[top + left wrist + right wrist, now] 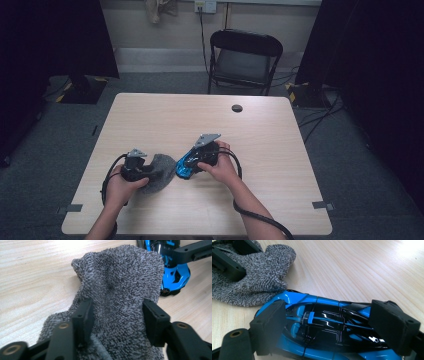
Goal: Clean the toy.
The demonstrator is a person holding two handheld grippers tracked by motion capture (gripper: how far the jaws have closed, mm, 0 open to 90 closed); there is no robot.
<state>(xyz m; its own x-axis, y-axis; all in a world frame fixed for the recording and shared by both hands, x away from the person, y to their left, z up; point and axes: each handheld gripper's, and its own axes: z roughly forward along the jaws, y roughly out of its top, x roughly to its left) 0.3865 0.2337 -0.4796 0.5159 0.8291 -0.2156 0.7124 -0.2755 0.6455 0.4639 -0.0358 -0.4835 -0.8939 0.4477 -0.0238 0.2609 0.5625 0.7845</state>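
Note:
A grey terry cloth [161,174] lies bunched on the wooden table [165,117], left of centre near the front. My left gripper [148,173] has its two black pads against the sides of the cloth [120,285], which humps up between them. Just to the right of it lies a blue and black toy car [183,168]. My right gripper [193,163] is shut on the car [324,322], one pad at each end of its body. In the left gripper view the car [175,277] lies past the cloth's far right edge. The cloth [262,272] touches the car's end in the right gripper view.
A black folding chair [245,55] stands beyond the table's far edge. A dark round cable hole [237,108] sits near the far side of the tabletop. Cables run over the grey floor at the right, and black curtains hang on both sides.

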